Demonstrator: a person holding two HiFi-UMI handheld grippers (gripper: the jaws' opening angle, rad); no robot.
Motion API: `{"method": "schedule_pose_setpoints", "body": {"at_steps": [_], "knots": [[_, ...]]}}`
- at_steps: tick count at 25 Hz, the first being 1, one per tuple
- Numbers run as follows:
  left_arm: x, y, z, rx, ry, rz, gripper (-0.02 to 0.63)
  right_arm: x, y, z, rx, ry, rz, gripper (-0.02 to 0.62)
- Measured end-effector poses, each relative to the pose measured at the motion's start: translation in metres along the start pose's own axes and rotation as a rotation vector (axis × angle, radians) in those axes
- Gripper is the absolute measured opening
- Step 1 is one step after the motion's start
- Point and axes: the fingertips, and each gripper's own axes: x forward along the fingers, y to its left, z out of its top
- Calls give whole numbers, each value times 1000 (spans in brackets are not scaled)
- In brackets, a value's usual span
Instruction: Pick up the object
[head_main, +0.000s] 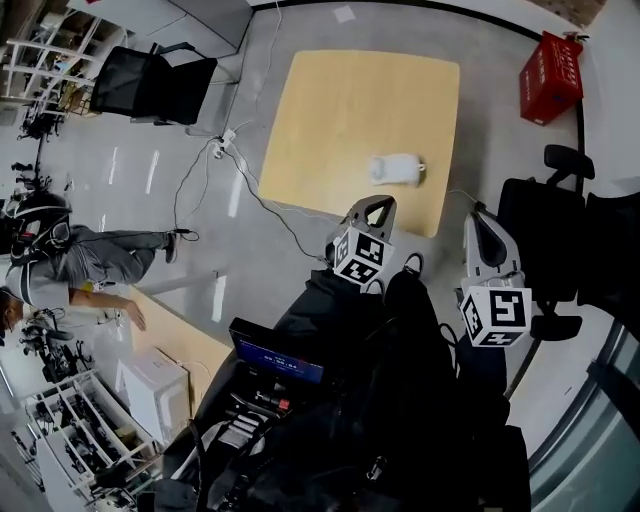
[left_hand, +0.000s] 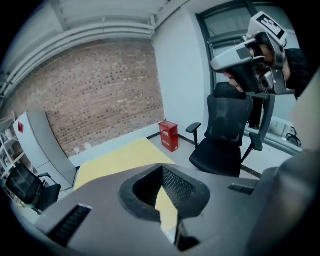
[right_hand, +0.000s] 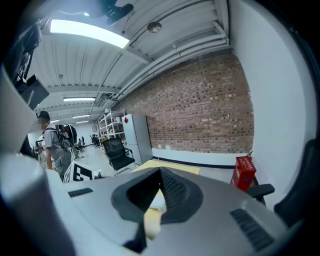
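- The left gripper (head_main: 378, 205) has its jaws pressed together with nothing between them. Its own view shows only the yellow tabletop through the gap behind the tips.
- It hangs just off the table's near edge, pointing down towards the table (head_main: 340, 110), with its marker cube (head_main: 361, 256) behind it.
- The right gripper (head_main: 482, 225) also has its jaws together and is empty. It sits off the table's near right corner, well apart from the left gripper.
- The white object (head_main: 397, 169) lies on its side on the tabletop, towards the near right corner and a little in from the near edge. Neither gripper touches it, and the left gripper is the nearer one.
- A black office chair (head_main: 545, 230) stands to the right of the table, beside the right gripper.
- A red crate (head_main: 550, 77) sits on the floor beyond the table's far right corner.
- A cable (head_main: 250, 190) trails across the floor off the table's left edge.
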Motion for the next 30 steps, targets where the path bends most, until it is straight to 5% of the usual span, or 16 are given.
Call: {"method": "schedule_pose_setpoints", "body": {"at_steps": [9, 18, 22, 30], "knots": [[52, 11, -39, 160, 125, 0, -2, 21, -25, -15, 27, 68, -35, 5], [103, 8, -73, 268, 199, -89, -1, 34, -22, -32, 65, 131, -92, 5], [124, 3, -94, 327, 259, -143, 49, 35, -25, -39, 86, 158, -136, 5], [158, 7, -118, 437, 324, -117, 126, 32, -35, -49, 108, 194, -201, 5]]}}
